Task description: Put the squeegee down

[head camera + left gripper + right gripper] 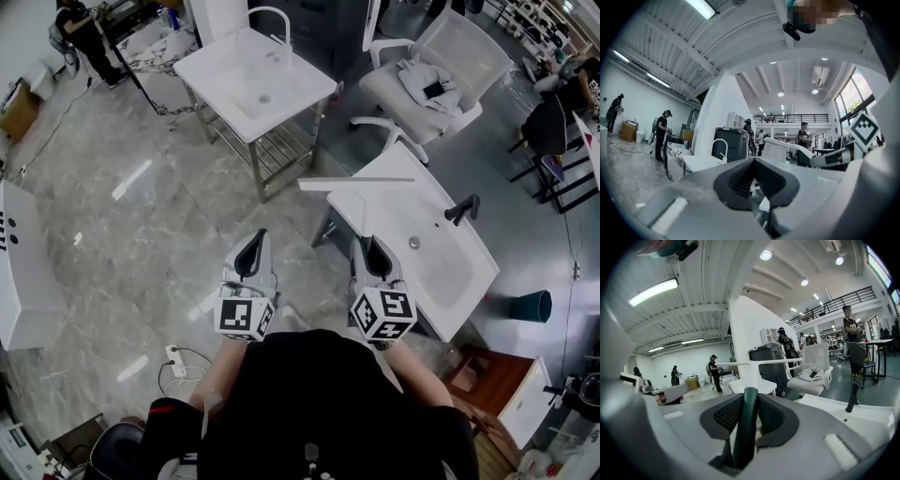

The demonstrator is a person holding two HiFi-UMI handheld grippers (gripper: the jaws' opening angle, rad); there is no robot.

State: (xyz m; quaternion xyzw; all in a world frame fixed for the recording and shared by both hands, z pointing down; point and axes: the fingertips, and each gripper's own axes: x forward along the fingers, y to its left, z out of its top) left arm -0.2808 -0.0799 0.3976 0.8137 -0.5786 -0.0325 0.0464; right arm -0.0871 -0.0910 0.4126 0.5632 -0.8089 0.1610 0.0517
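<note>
In the right gripper view my right gripper (746, 401) is shut on the dark green handle (744, 432) of the squeegee. The handle stands upright between the pads. The squeegee's long pale blade (759, 363) lies crosswise above the jaws. From the head view the blade (356, 181) hangs over the near corner of a white sink table (459, 272), ahead of the right gripper (375, 251). My left gripper (251, 253) is held level beside it over the floor. Its pads (740, 178) meet at the tips with nothing between them.
The sink table to the right carries a black faucet (462, 208). A second white sink table (225, 66) stands farther ahead, and a white office chair (441, 66) with clothes on it at the back right. A teal bin (530, 305) and a white cabinet (23, 272) flank me. People stand far off.
</note>
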